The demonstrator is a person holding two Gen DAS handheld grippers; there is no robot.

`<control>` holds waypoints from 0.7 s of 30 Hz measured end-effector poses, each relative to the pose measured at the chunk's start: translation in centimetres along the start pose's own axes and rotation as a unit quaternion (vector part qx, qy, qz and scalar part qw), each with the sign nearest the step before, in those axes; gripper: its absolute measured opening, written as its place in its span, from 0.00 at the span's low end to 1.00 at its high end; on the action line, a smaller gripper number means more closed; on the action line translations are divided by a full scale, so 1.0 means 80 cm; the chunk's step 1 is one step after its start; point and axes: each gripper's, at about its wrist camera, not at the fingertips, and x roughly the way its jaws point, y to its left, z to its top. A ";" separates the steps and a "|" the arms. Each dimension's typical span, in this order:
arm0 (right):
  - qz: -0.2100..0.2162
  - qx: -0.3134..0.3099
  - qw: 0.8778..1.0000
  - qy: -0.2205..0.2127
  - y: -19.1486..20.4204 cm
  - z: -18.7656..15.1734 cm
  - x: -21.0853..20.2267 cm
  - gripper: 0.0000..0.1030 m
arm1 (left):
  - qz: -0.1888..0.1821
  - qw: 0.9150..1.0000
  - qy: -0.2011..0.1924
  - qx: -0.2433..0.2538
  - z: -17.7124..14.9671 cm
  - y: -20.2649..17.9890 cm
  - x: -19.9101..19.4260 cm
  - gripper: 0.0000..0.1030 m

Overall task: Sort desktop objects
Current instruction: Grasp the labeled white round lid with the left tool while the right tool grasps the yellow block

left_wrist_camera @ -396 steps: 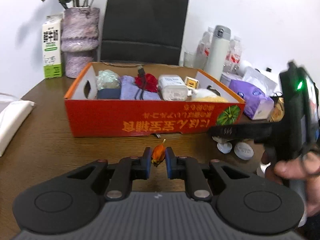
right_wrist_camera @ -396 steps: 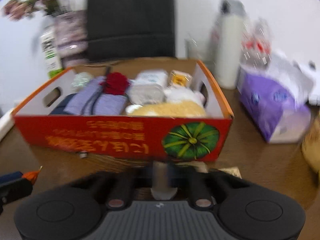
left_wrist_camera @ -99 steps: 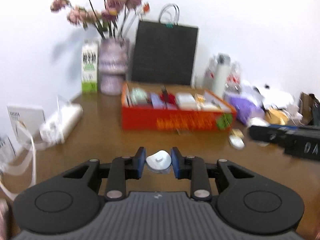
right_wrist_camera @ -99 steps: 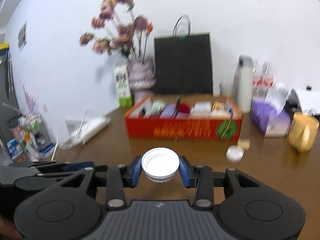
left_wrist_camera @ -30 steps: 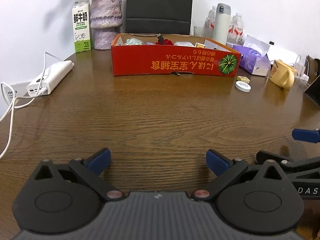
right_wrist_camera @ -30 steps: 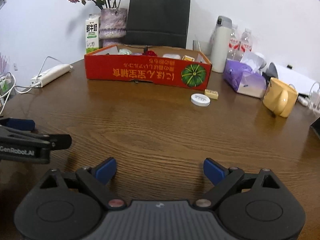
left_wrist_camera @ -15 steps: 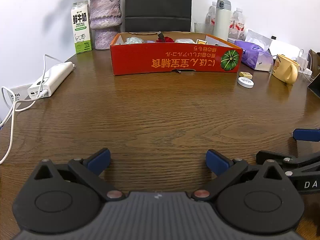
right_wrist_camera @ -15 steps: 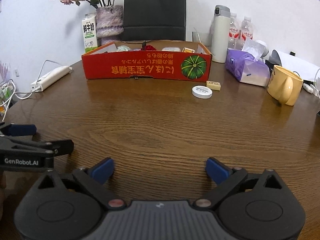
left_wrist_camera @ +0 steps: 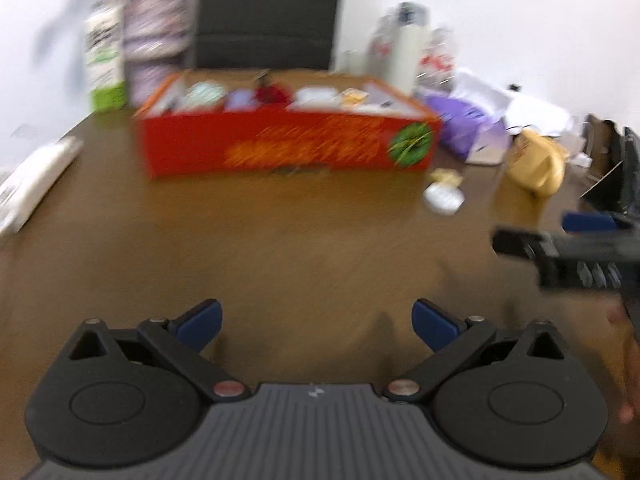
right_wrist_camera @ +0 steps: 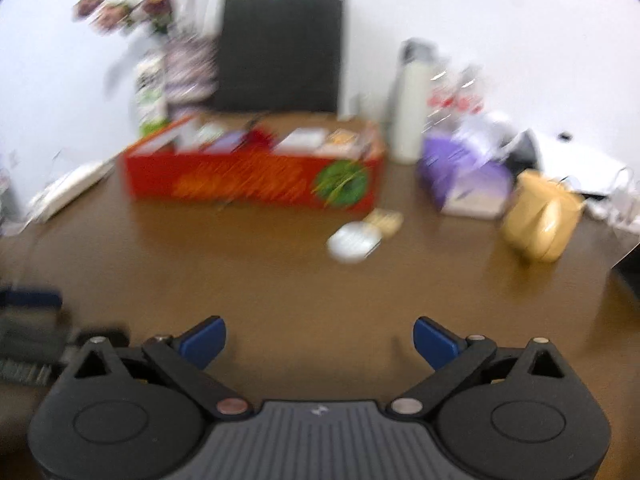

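Note:
Both views are motion-blurred. A red cardboard box (left_wrist_camera: pixel 280 148) holding several small items stands at the far middle of the brown table; it also shows in the right wrist view (right_wrist_camera: pixel 252 180). A white round lid (right_wrist_camera: pixel 352 242) and a small yellow block (right_wrist_camera: pixel 386 220) lie on the table right of the box; the lid also shows in the left wrist view (left_wrist_camera: pixel 443 199). My left gripper (left_wrist_camera: pixel 316 324) is open and empty above the table. My right gripper (right_wrist_camera: pixel 319 340) is open and empty, and shows at the right edge of the left wrist view (left_wrist_camera: pixel 568 248).
A yellow mug (right_wrist_camera: pixel 540 216), a purple tissue pack (right_wrist_camera: pixel 460 176) and a white flask (right_wrist_camera: pixel 412 108) stand at the right. A milk carton (left_wrist_camera: pixel 104 64), a vase (left_wrist_camera: pixel 154 36) and a black bag (right_wrist_camera: pixel 280 52) stand behind the box. A white power strip (left_wrist_camera: pixel 36 176) lies at the left.
Both grippers have lifted and moved forward toward the box, which looks nearer now. Both stay open and empty. The views have become blurred.

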 end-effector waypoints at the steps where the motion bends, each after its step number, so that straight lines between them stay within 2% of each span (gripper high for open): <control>1: -0.006 0.007 1.000 -0.005 -0.013 0.012 0.010 0.97 | -0.014 1.000 -0.009 0.009 0.013 -0.011 0.014 1.00; 4: 0.008 0.024 1.000 0.016 -0.050 0.050 0.058 0.94 | -0.064 0.998 -0.008 0.000 0.046 -0.043 0.062 1.00; 6: 0.024 0.039 0.998 0.038 -0.068 0.072 0.085 0.83 | -0.088 0.996 -0.004 -0.002 0.062 -0.063 0.092 0.98; 7: 0.030 0.051 0.998 0.035 -0.078 0.080 0.093 0.83 | -0.089 0.996 -0.008 0.005 0.068 -0.074 0.107 0.97; 11: 0.064 0.087 0.994 0.034 -0.105 0.092 0.120 0.81 | -0.042 0.999 -0.003 0.018 0.089 -0.101 0.157 0.87; 12: 0.066 0.088 0.993 0.039 -0.107 0.090 0.128 0.77 | -0.034 0.999 -0.005 0.016 0.092 -0.104 0.164 0.81; 13: 0.063 0.087 0.993 0.047 -0.106 0.088 0.136 0.75 | -0.032 0.999 -0.012 0.019 0.094 -0.108 0.166 0.58; 14: 0.057 0.086 0.993 0.057 -0.104 0.085 0.145 0.74 | -0.045 0.999 -0.014 0.015 0.095 -0.108 0.166 0.42; 16: 0.046 0.084 0.993 0.071 -0.101 0.081 0.154 0.66 | -0.068 0.998 -0.013 -0.005 0.091 -0.097 0.161 0.30; 18: 0.050 0.082 0.993 0.075 -0.097 0.080 0.161 0.61 | -0.053 0.998 -0.025 -0.012 0.083 -0.081 0.151 0.28; 19: 0.051 0.077 0.993 0.075 -0.093 0.080 0.165 0.61 | -0.037 0.999 -0.023 -0.012 0.081 -0.074 0.147 0.14; 20: 0.048 0.069 0.994 0.074 -0.087 0.080 0.170 0.61 | -0.023 0.999 -0.020 -0.012 0.077 -0.064 0.145 0.07; 21: 0.044 0.062 0.994 0.078 -0.079 0.079 0.175 0.59 | -0.019 0.999 -0.021 -0.025 0.074 -0.050 0.140 0.07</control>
